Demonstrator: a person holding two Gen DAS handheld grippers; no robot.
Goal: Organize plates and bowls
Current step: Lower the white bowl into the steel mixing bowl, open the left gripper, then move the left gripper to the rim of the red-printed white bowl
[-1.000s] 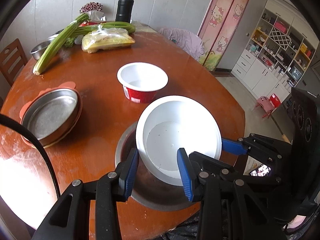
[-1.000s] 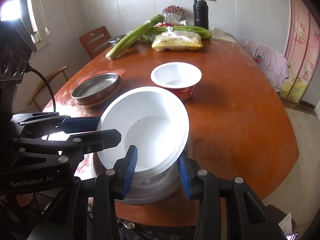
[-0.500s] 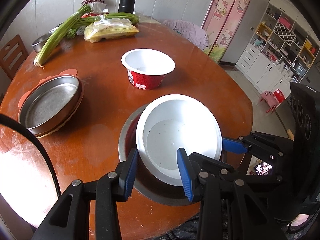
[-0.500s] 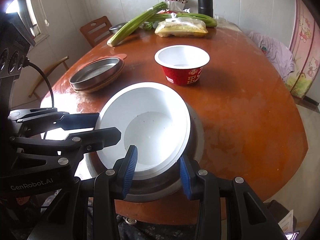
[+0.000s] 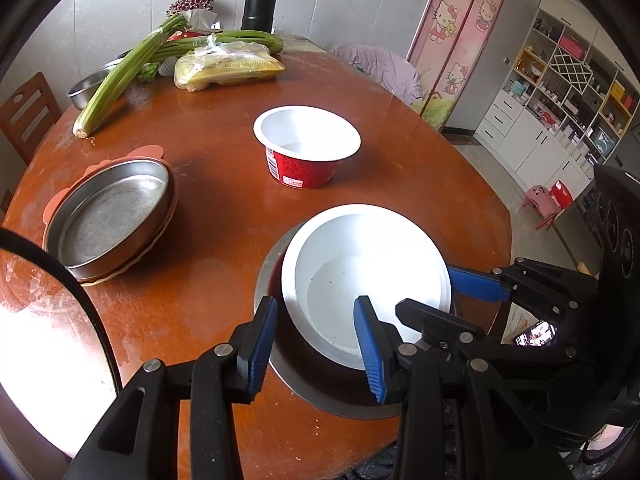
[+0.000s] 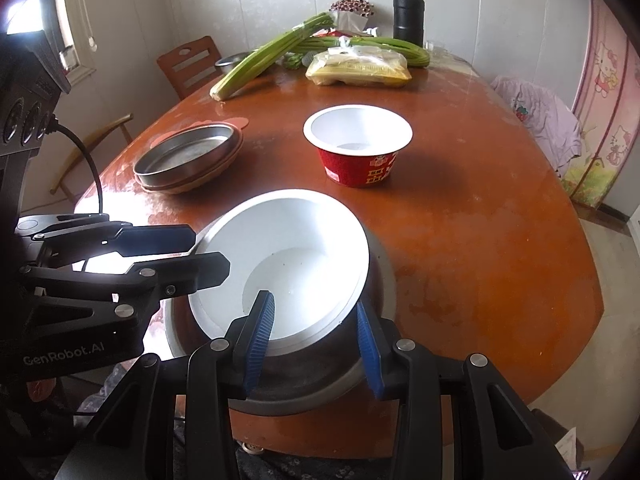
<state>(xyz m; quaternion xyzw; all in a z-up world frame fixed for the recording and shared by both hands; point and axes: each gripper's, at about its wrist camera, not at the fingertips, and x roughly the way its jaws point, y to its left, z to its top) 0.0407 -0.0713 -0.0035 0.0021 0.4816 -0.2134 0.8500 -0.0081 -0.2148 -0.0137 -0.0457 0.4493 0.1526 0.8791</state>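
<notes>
At the near table edge, white bowl [image 5: 360,256] tilted inside metal basin [image 6: 384,280], rim straddled by left gripper [image 5: 314,302] and right gripper [image 6: 313,301], one finger in, one out; pinched or merely bracketed, cannot tell. Risks: uneven let-go leaving the bowl crooked, or a nudge sliding the basin off the table [image 5: 200,320]. Open wood either side. Farther off, red cup [image 5: 308,168] and steel pan stack [image 5: 112,224], well apart; celery [image 5: 120,76] at the far end.

Round wooden table [image 5: 208,208]: red cup [image 5: 306,146], 2 steel pans [image 5: 112,226], celery [image 5: 128,68], flask [image 5: 259,2].
</notes>
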